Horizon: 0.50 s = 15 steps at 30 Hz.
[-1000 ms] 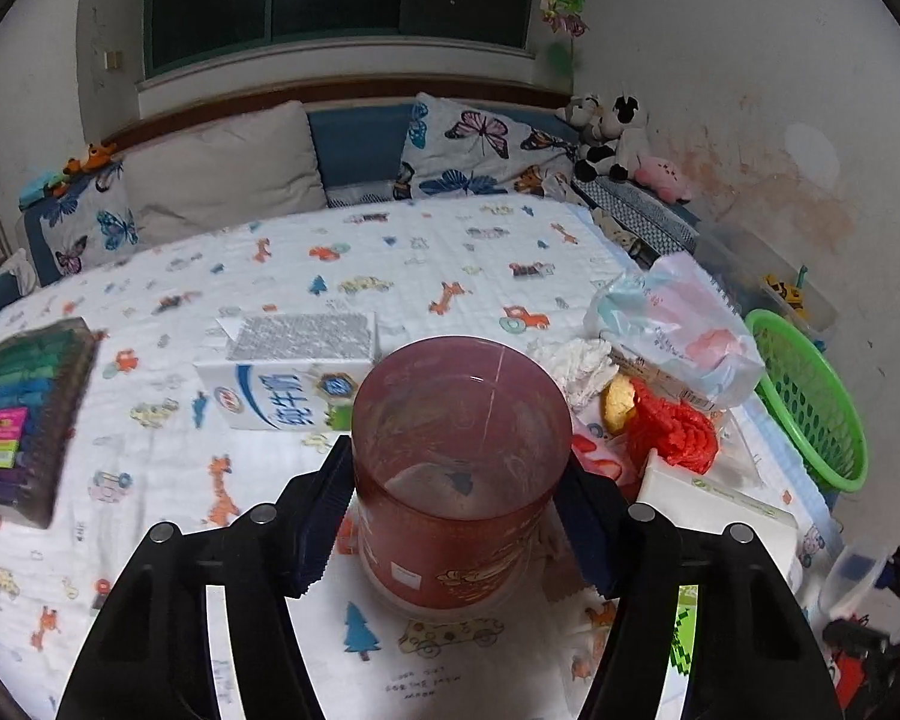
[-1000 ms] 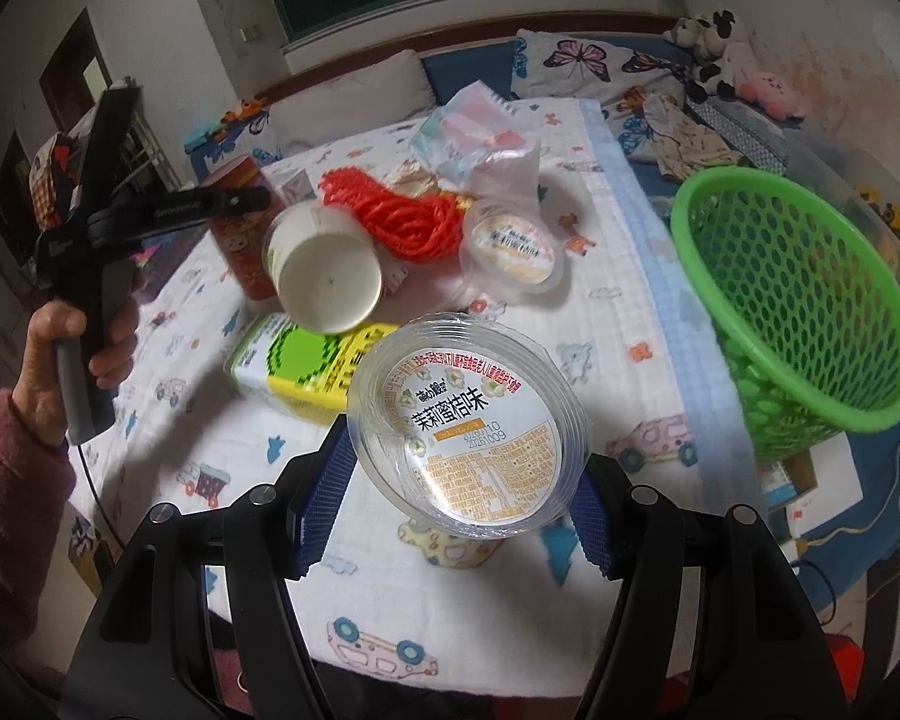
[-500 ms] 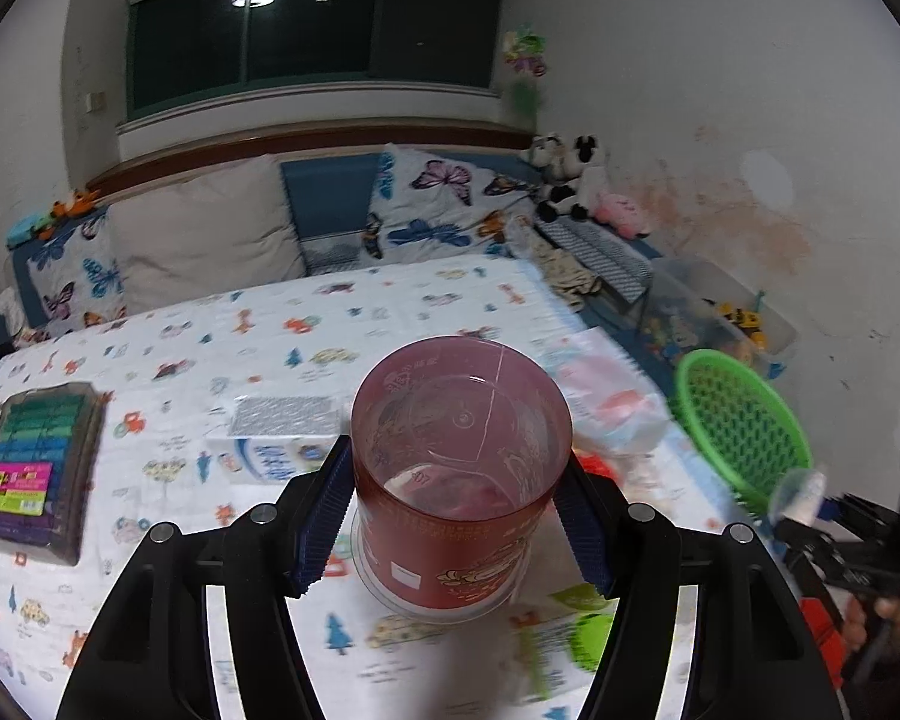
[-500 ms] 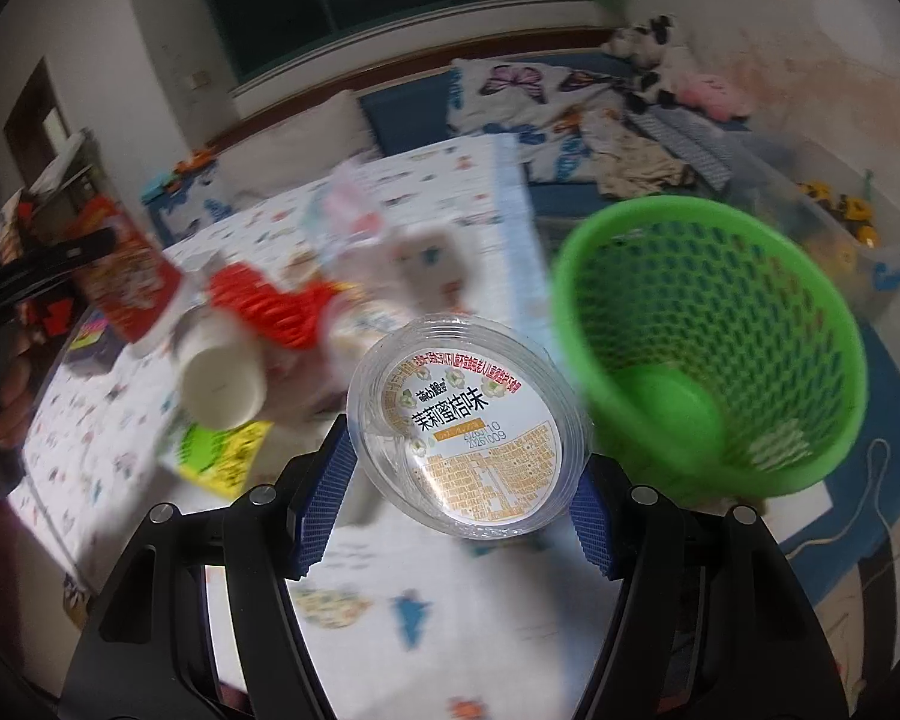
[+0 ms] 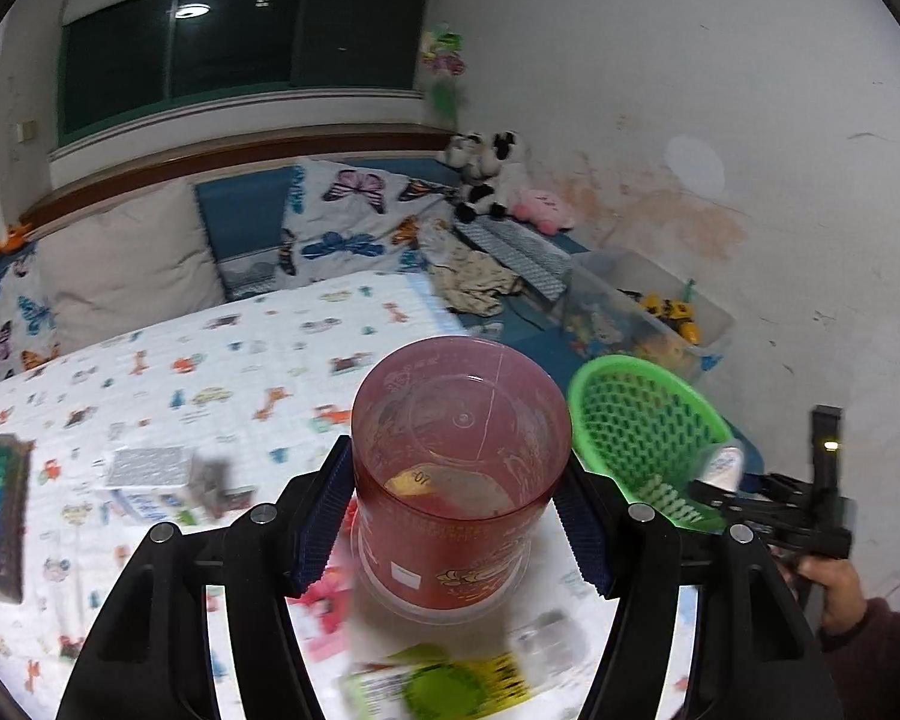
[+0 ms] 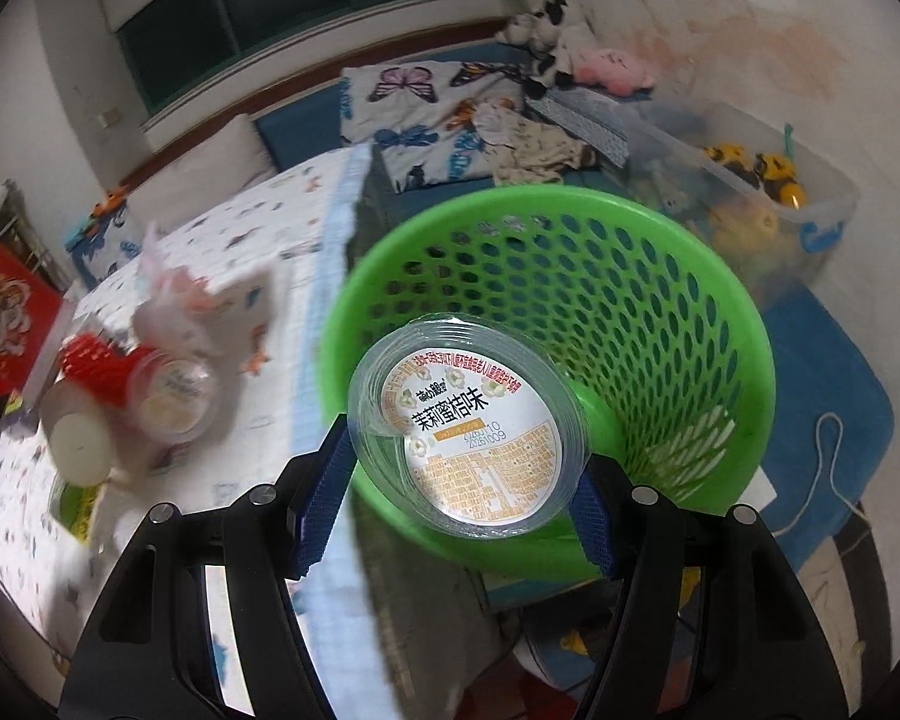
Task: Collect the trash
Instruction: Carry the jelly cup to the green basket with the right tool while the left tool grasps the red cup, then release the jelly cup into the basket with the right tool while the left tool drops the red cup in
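My left gripper [image 5: 459, 507] is shut on a red plastic jar [image 5: 459, 468], held above the bed with its clear bottom facing me. A green mesh basket [image 5: 642, 420] stands on the floor to its right. My right gripper [image 6: 468, 468] is shut on a clear round cup with a printed lid [image 6: 471, 426], which hangs over the near rim of the green basket [image 6: 660, 324]. In the left wrist view the right gripper [image 5: 732, 483] and the hand holding it show at the far right, beside the basket.
Trash lies on the patterned bed sheet [image 6: 270, 396]: a red net [image 6: 99, 363], a small clear cup [image 6: 174, 390], a white cup [image 6: 81, 447], a yellow-green carton [image 5: 444, 681], a milk box [image 5: 150, 474]. A clear toy bin [image 6: 768, 180] sits behind the basket.
Both grippers swung right, away from the bed's middle. The right one carried its cup from over the sheet to over the basket. The left one rose with the jar.
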{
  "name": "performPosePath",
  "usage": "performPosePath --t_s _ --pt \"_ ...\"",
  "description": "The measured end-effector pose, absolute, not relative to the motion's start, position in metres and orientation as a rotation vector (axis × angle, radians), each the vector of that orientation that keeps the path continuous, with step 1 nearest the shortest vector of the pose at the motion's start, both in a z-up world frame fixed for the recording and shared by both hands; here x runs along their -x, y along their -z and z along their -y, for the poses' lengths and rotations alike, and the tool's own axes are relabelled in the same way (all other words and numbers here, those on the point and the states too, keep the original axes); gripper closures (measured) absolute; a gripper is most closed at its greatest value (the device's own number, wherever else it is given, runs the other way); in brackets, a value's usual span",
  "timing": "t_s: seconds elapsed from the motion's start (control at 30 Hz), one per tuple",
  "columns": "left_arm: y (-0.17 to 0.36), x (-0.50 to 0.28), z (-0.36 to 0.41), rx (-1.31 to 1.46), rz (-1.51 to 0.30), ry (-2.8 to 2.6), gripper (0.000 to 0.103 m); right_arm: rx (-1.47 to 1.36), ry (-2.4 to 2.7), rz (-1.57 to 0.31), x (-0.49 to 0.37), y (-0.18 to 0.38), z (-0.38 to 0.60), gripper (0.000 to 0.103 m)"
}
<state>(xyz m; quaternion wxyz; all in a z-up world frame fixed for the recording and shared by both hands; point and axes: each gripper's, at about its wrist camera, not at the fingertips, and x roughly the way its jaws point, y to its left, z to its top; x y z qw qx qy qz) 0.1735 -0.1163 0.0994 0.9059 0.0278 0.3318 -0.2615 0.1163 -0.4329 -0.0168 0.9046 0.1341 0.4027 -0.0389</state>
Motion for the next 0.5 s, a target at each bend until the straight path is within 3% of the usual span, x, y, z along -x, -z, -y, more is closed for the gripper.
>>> performPosePath --t_s 0.5 --pt "-0.09 -0.183 0.241 -0.084 -0.694 0.722 0.041 -0.294 0.116 -0.836 -0.113 0.03 0.46 0.027"
